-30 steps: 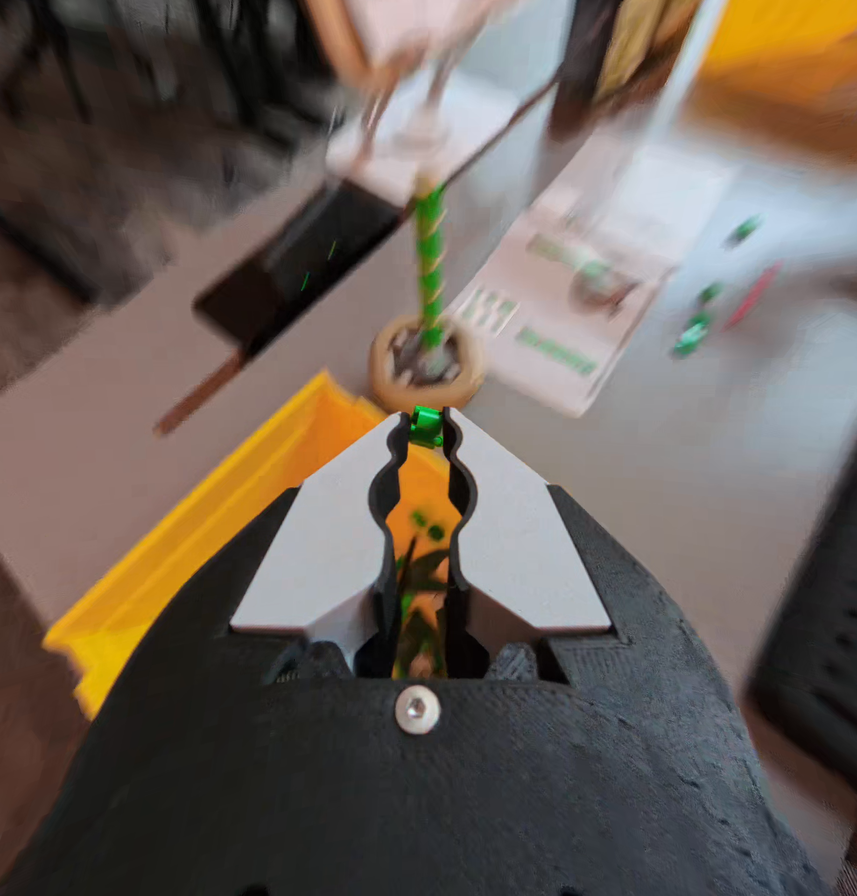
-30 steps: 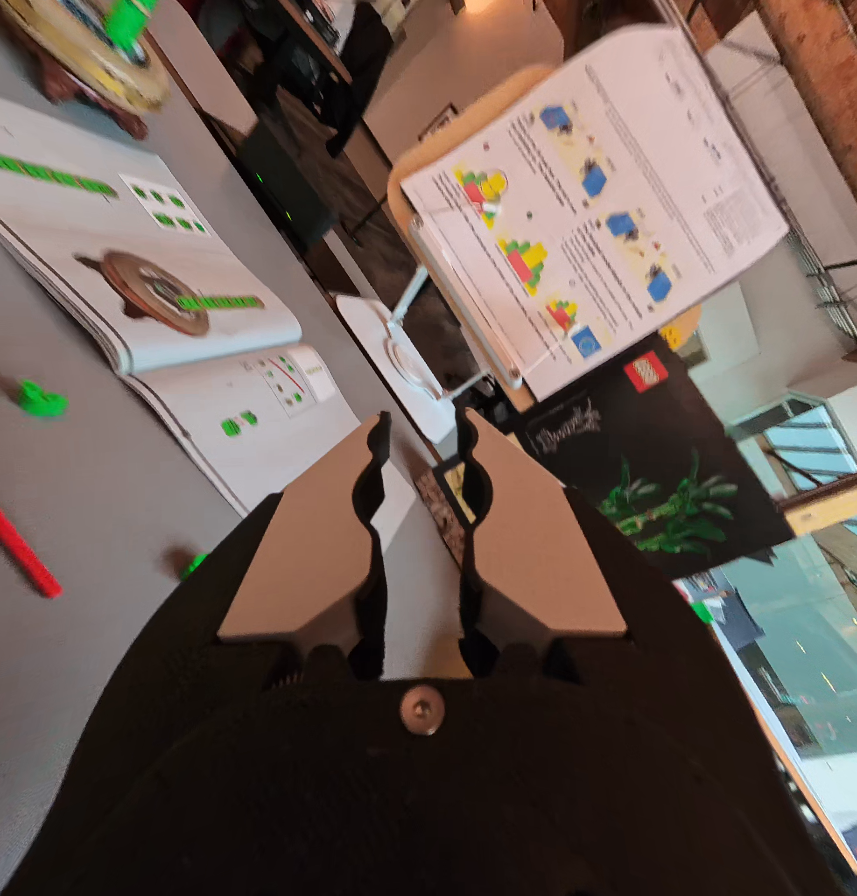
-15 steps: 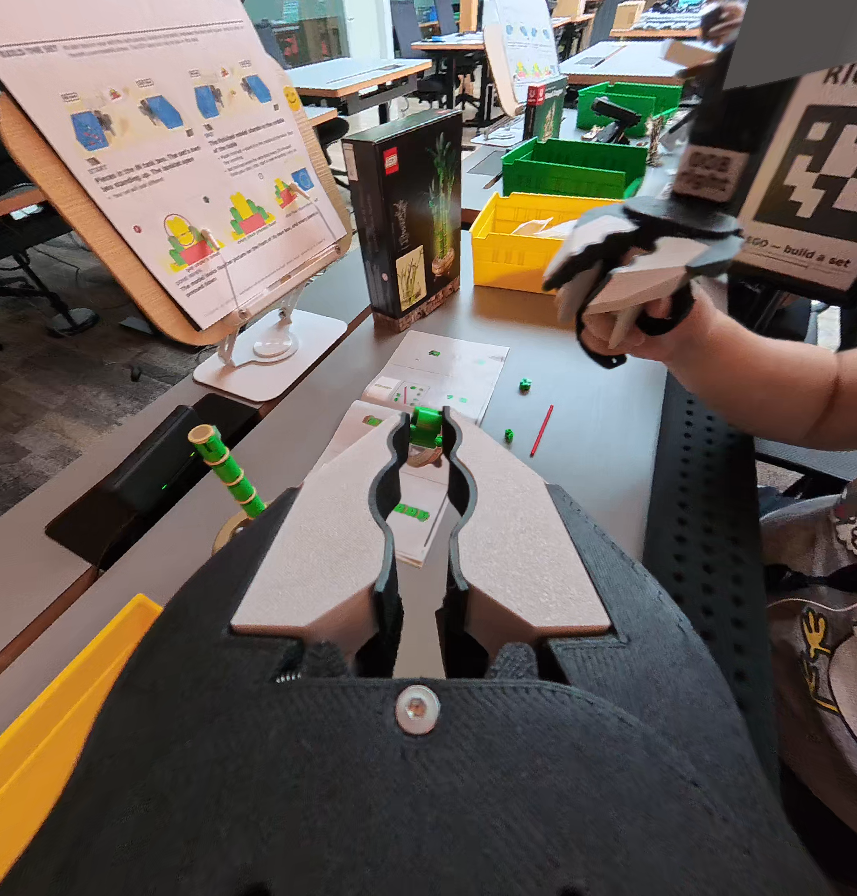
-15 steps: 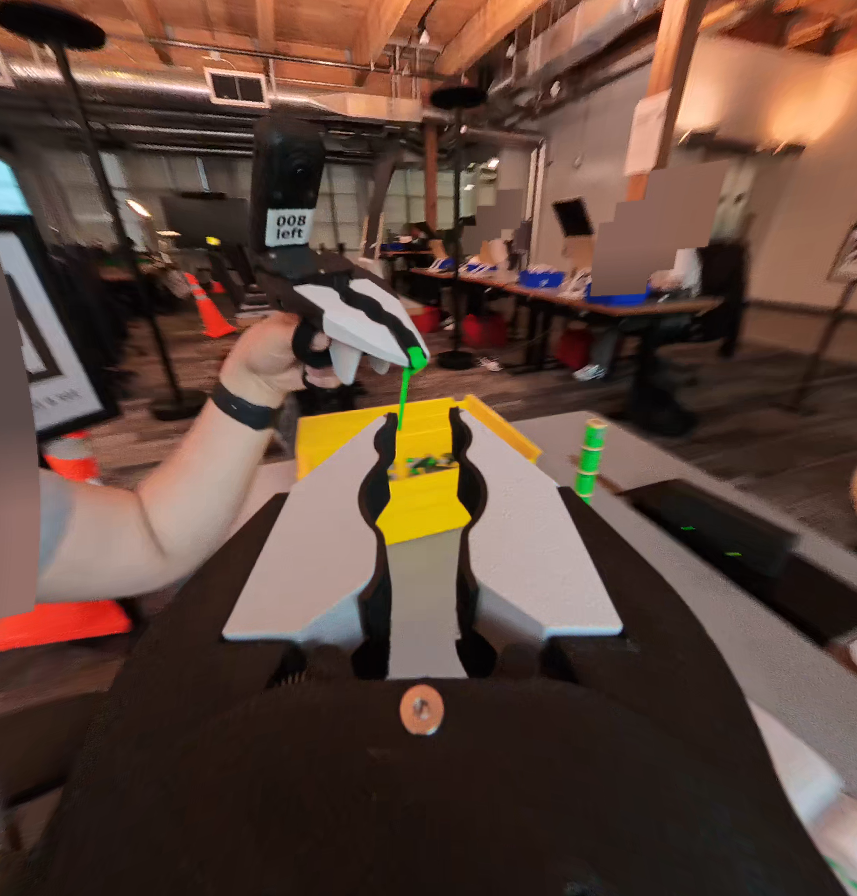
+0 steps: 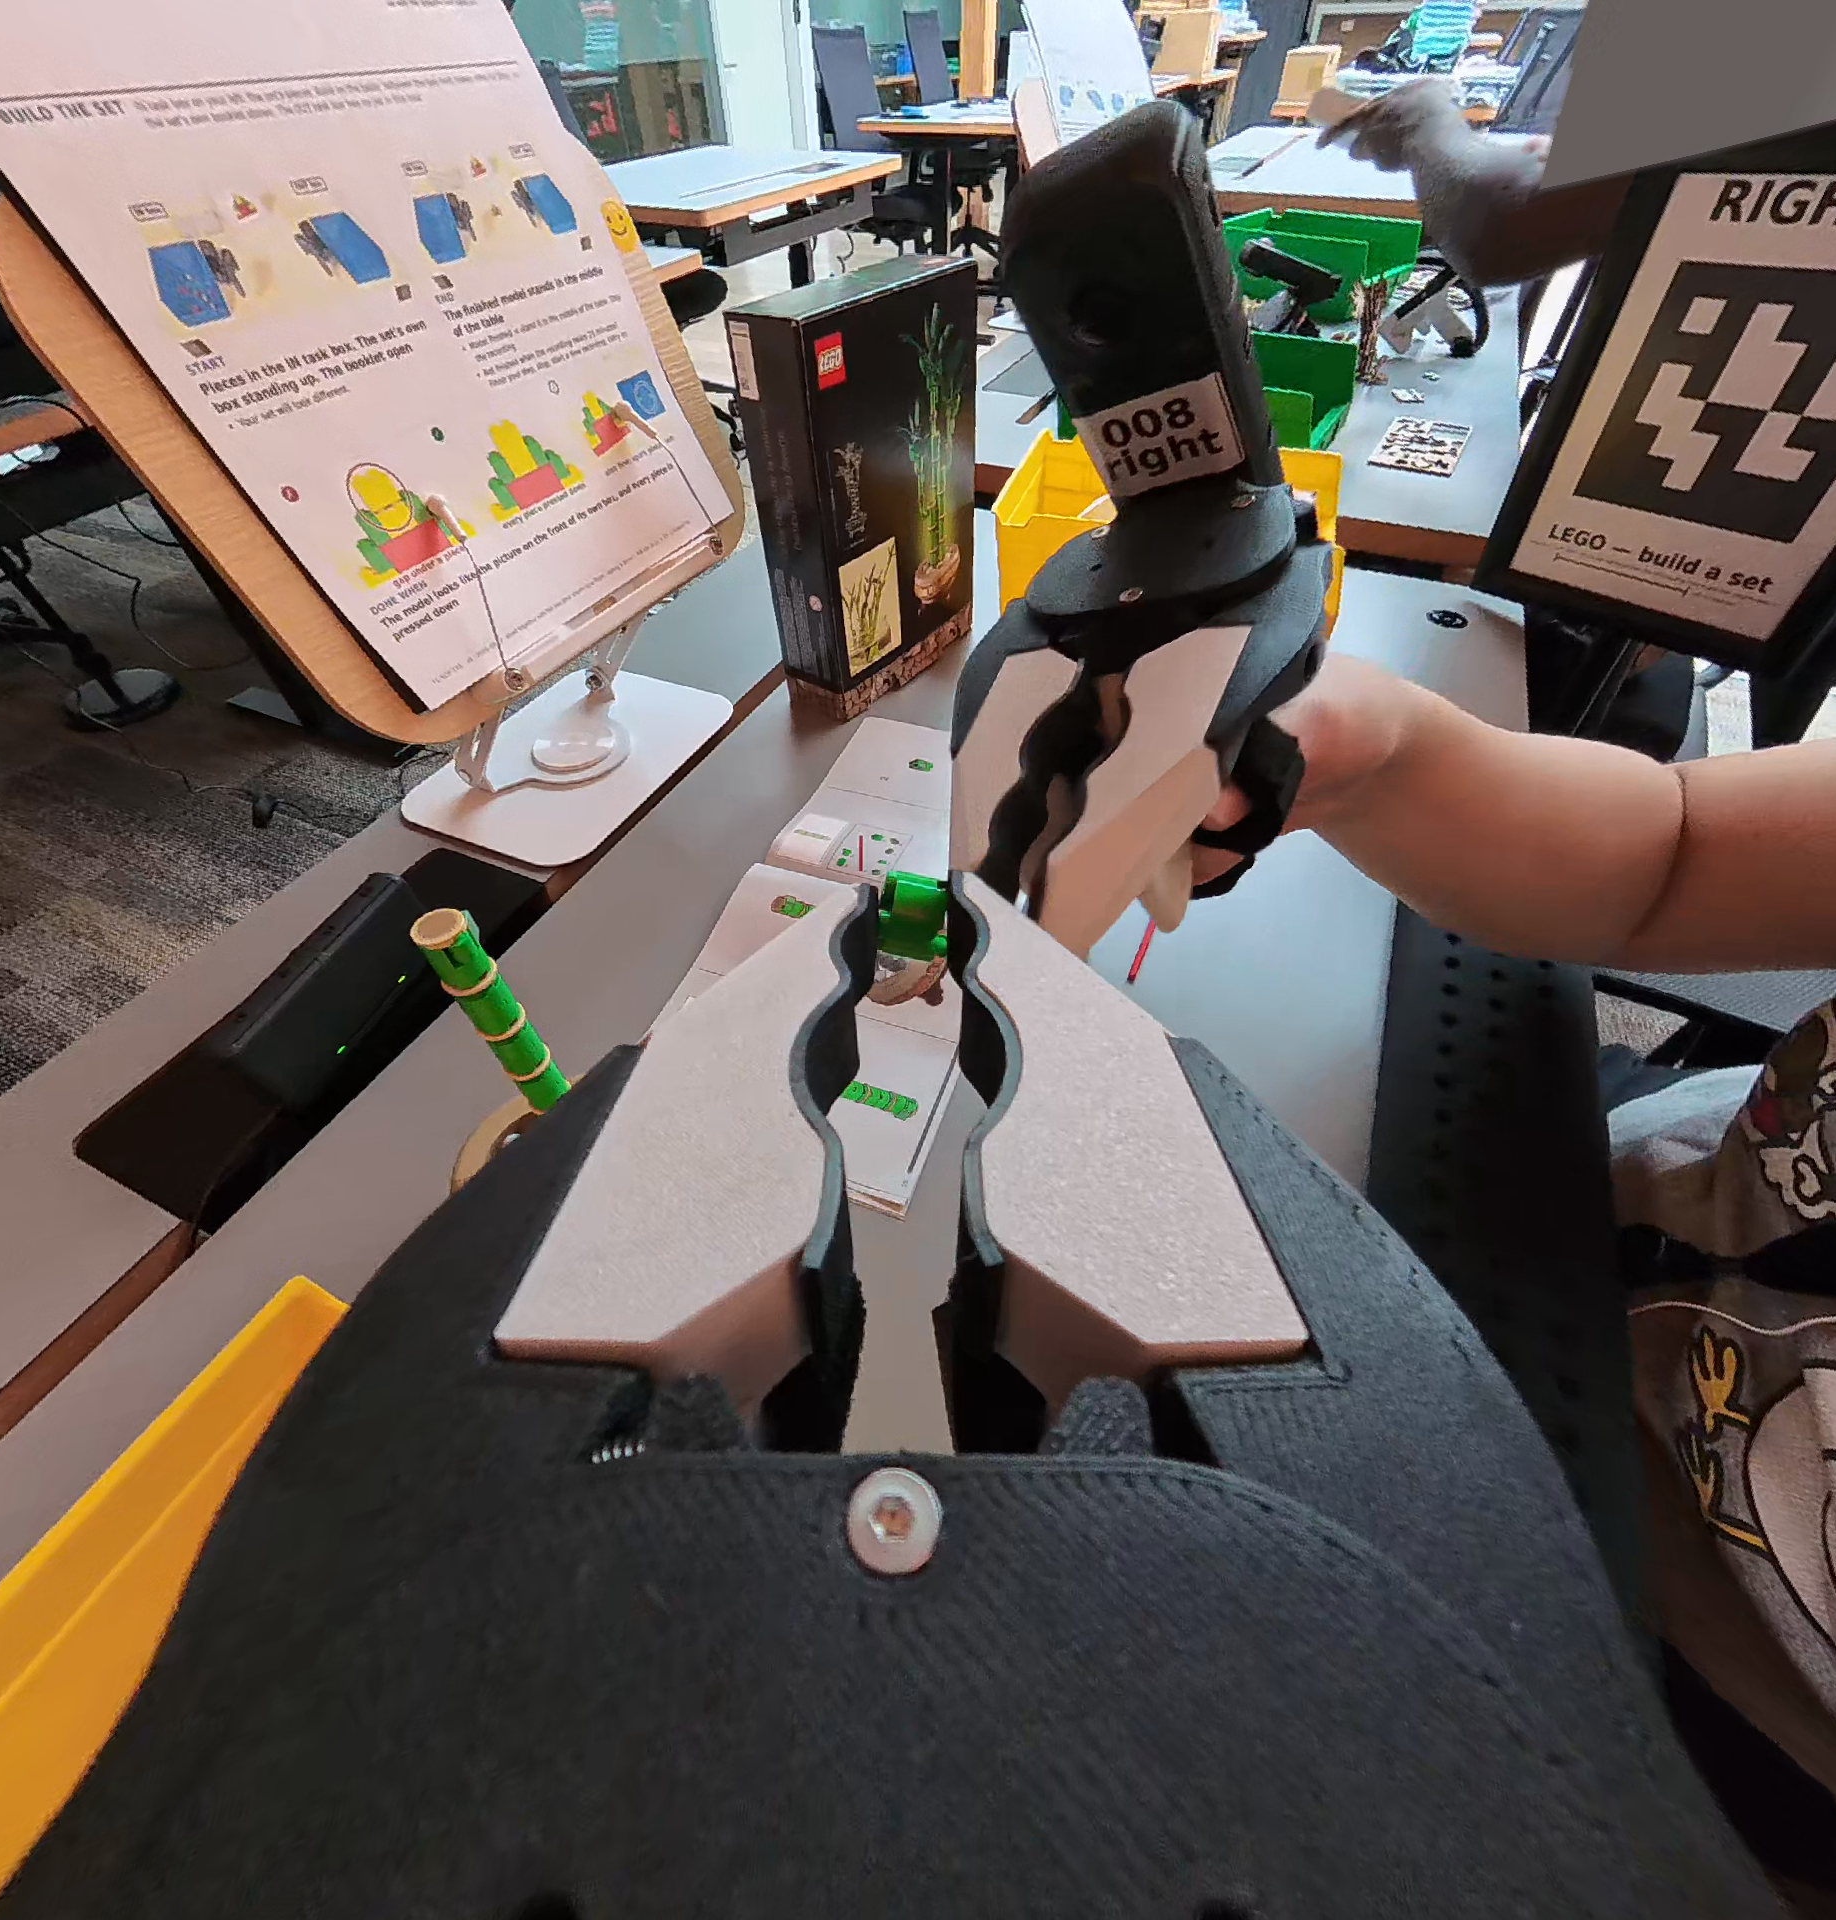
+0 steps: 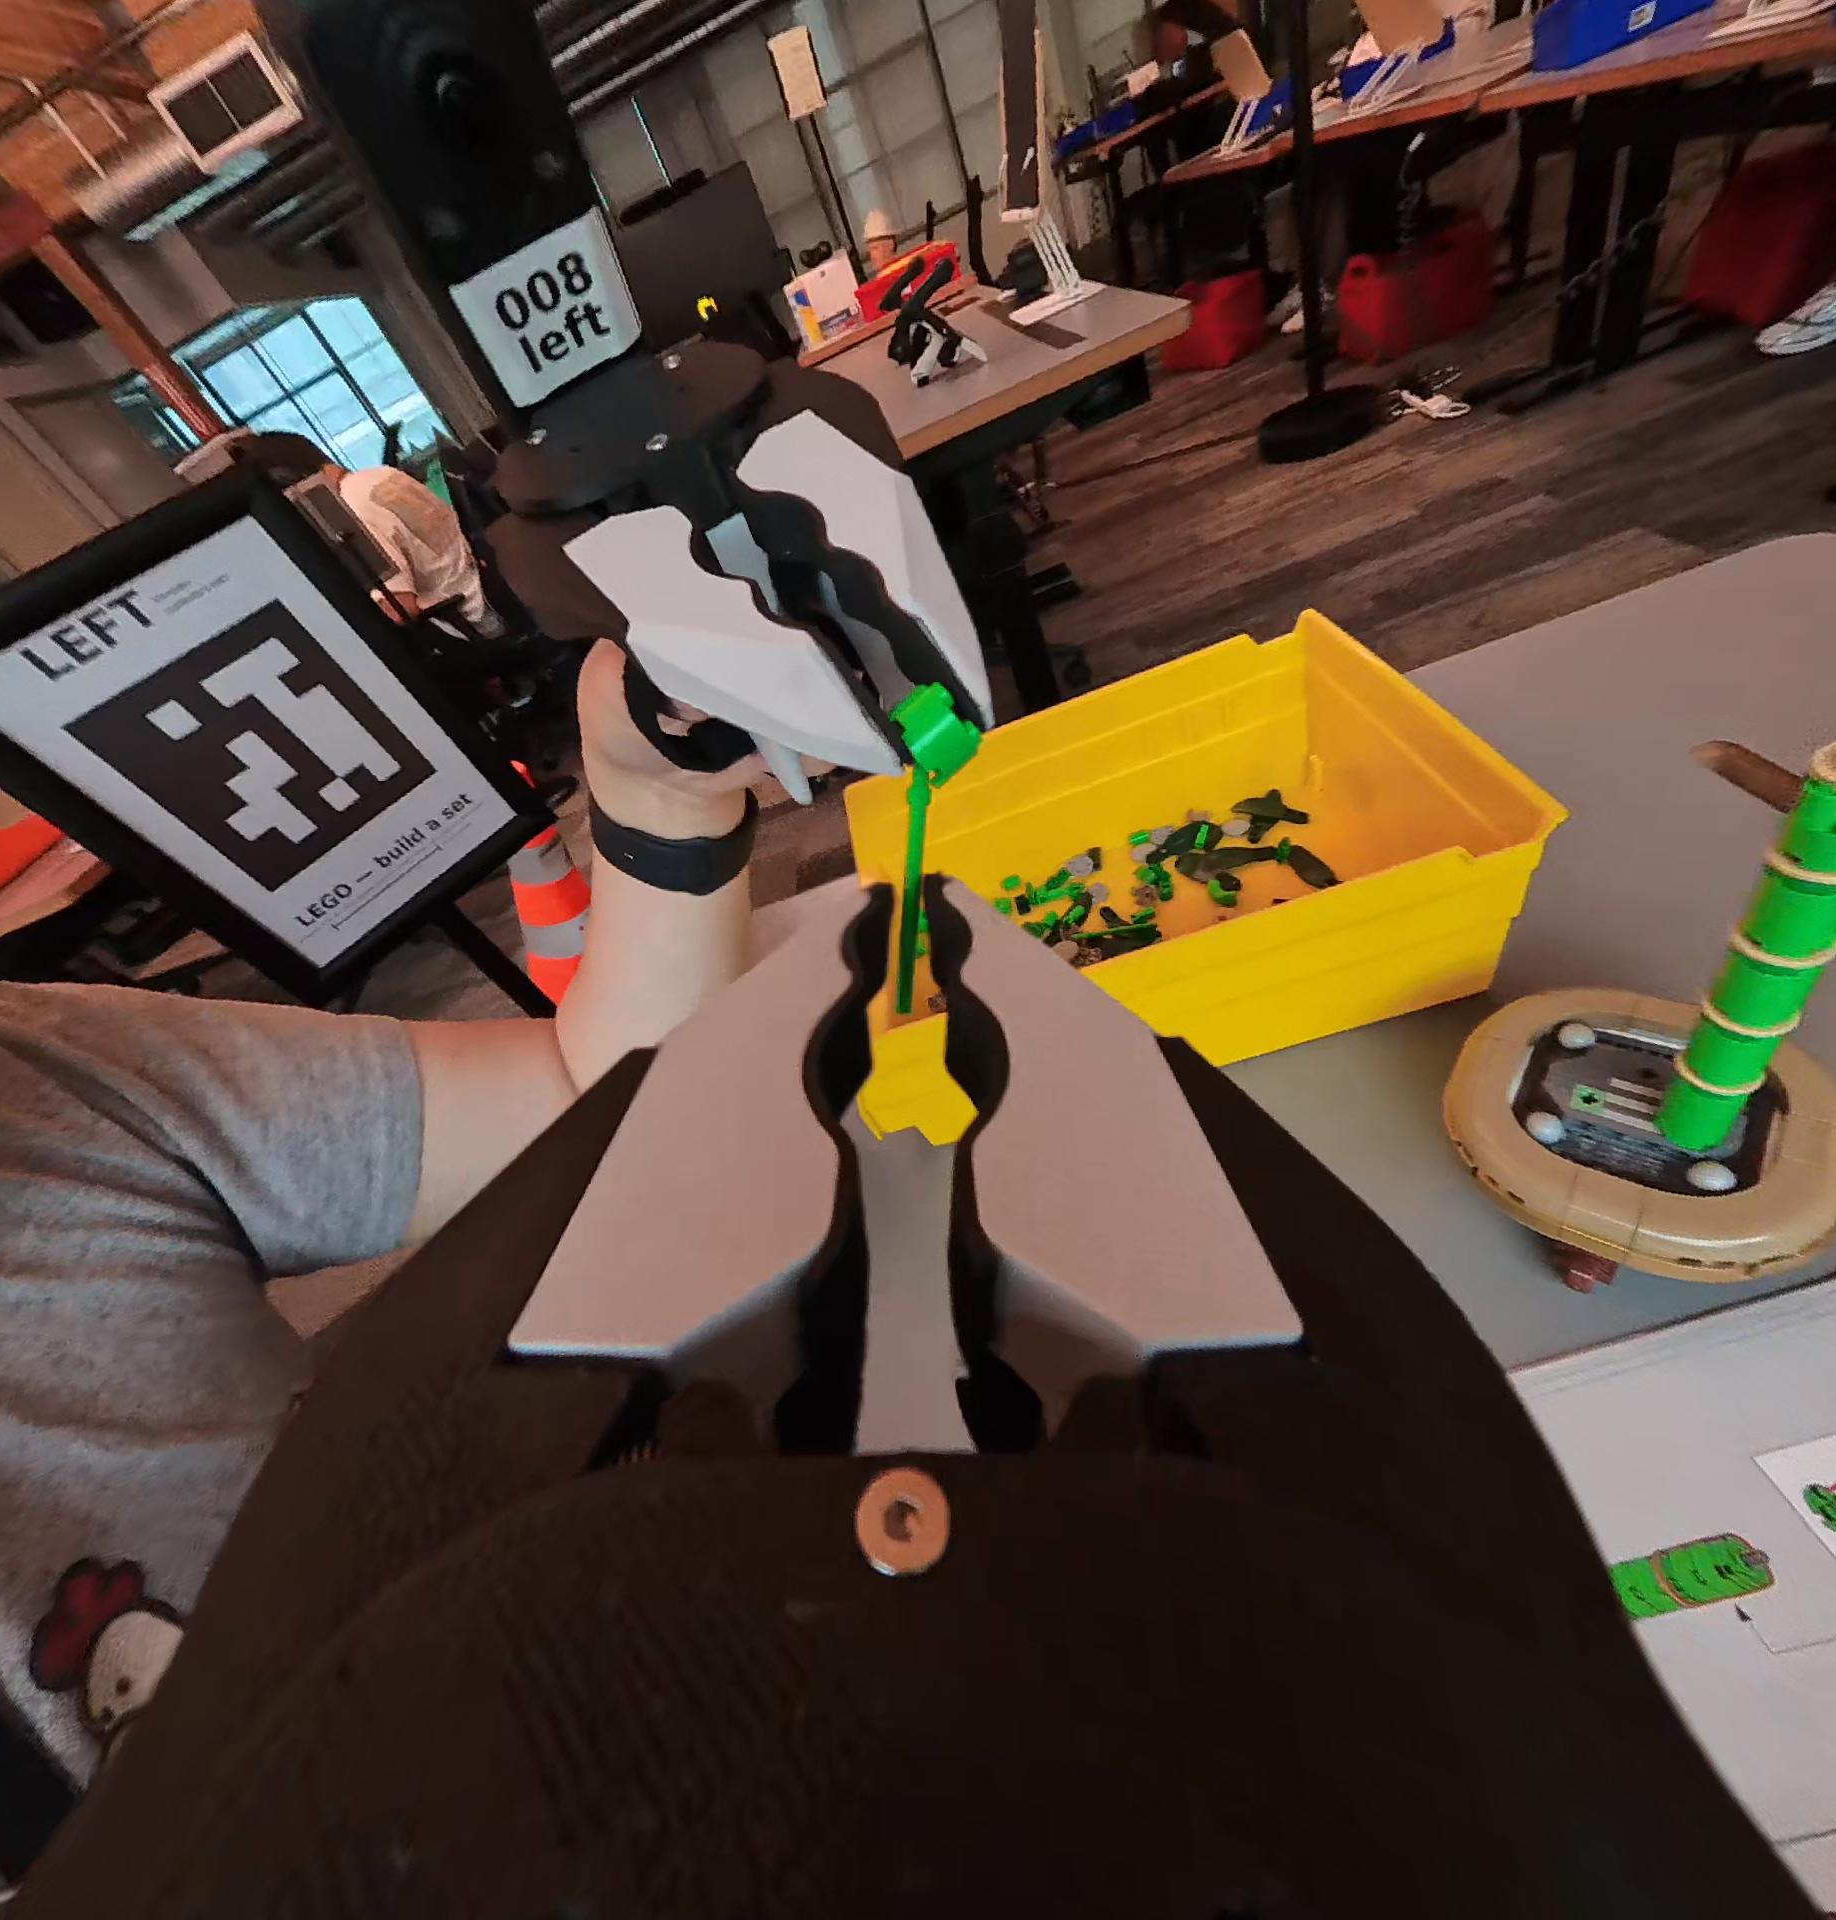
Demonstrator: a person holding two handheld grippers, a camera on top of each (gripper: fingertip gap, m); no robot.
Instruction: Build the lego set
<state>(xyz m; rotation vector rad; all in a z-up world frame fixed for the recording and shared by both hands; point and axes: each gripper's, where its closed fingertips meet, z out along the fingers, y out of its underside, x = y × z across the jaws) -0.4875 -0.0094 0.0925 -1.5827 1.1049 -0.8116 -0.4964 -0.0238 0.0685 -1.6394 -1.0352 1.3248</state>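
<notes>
My left gripper [image 5: 912, 914] is shut on a small bright green lego piece [image 5: 912, 923]. In the right wrist view the left gripper [image 6: 919, 732] holds that piece [image 6: 935, 732] in the air, and a thin green rod [image 6: 909, 894] hangs down from it. My right gripper [image 6: 906, 906] is narrowly open, with the rod's lower part between its fingertips. In the left wrist view the right gripper [image 5: 1023, 904] points down just beyond my left tips. The green bamboo stalk [image 6: 1766, 987] stands tilted on its tan round base [image 6: 1641, 1236]. It also shows in the left wrist view [image 5: 488, 1013].
A yellow bin [image 6: 1309, 966] with several green and dark pieces sits behind the grippers. The open booklet [image 5: 893, 1143] lies on the grey table, with a red rod [image 5: 1140, 951] beside it. The set's black box [image 5: 862, 488] and an instruction stand [image 5: 353, 343] are at the back. Less than 4 cm separates the two grippers' tips. From either gripper's tips it is about 20 cm to the green bamboo stalk [image 6: 1766, 987].
Both grippers have swung round and come together. The right gripper has closed in on the hanging green rod and its jaws have narrowed. The left still holds the green piece.
</notes>
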